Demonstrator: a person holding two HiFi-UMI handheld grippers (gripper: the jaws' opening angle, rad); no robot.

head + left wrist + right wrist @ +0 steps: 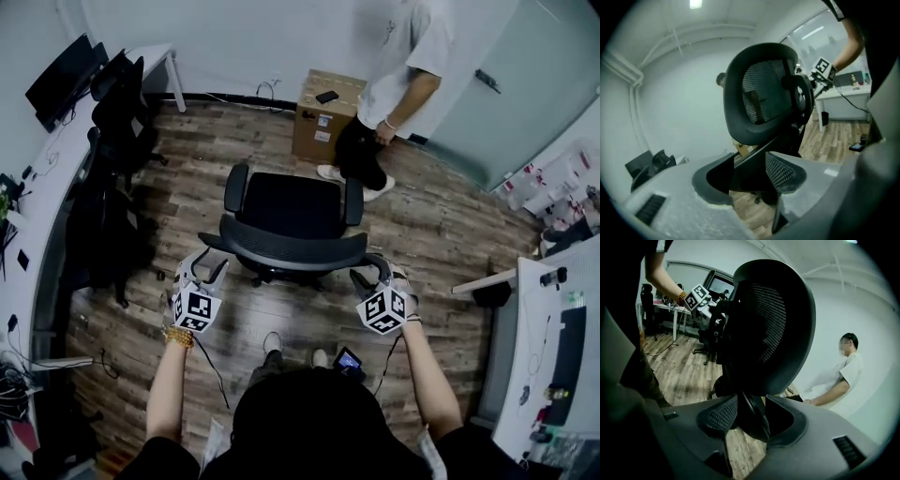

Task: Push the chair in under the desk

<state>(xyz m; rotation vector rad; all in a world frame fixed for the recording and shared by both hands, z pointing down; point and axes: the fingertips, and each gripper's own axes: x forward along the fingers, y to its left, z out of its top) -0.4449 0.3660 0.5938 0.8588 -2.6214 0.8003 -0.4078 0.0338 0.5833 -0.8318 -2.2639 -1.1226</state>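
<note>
A black mesh office chair stands in the middle of the wood floor, its backrest turned toward me. My left gripper is at the backrest's left end and my right gripper at its right end. In the left gripper view the backrest looms close and its dark frame edge lies between the open jaws of the left gripper. The right gripper likewise has the backrest's edge between its jaws, with a gap beside it. A white desk runs along the left wall.
A second black chair stands at the left desk. A cardboard box and a standing person are beyond the chair. Another white desk is at the right. A small lit device and cables lie by my feet.
</note>
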